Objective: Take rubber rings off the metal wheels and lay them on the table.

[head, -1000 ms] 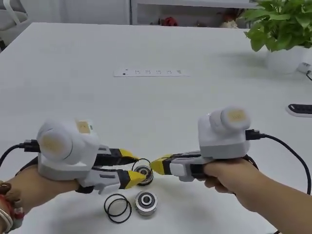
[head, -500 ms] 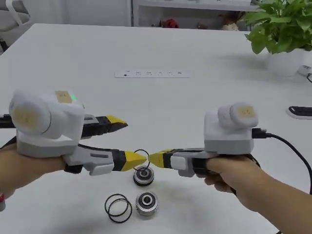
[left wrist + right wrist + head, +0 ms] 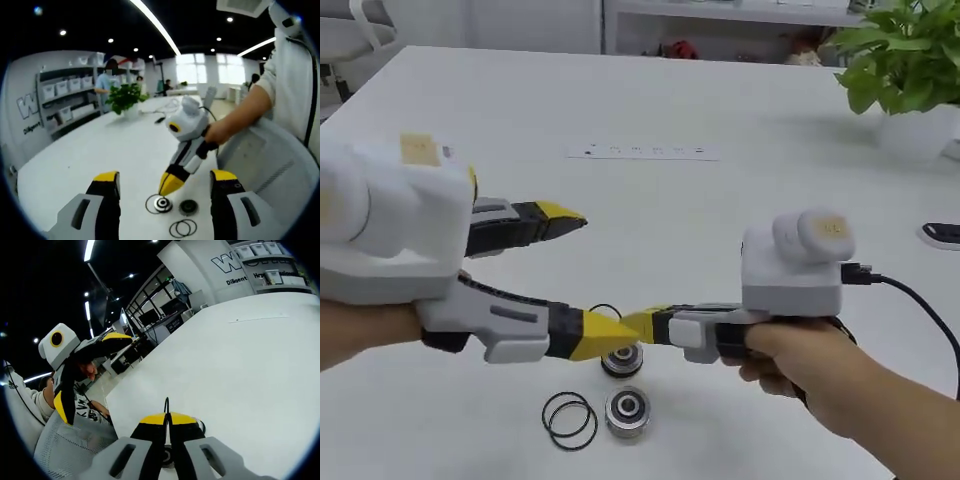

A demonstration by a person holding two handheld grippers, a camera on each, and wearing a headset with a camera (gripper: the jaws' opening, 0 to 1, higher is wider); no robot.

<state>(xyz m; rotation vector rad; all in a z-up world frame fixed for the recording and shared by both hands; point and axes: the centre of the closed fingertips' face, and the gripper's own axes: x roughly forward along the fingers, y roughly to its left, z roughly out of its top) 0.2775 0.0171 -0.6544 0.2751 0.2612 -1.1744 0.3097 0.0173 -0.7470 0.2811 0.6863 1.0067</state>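
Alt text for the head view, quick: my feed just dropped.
The right gripper, jaws shut, pinches a thin black rubber ring just above a metal wheel on the white table, while the left gripper hangs open beside it. Nearer the camera lie a second wheel and two loose rings.

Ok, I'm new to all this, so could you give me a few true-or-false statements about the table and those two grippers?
1. The left gripper has its jaws wide open. True.
2. The right gripper is shut on a thin rubber ring. True.
3. There are three metal wheels. False: there are two on the white table, a near metal wheel and a far metal wheel.
4. No ring has been laid down yet. False: loose rubber rings lie beside the near metal wheel.
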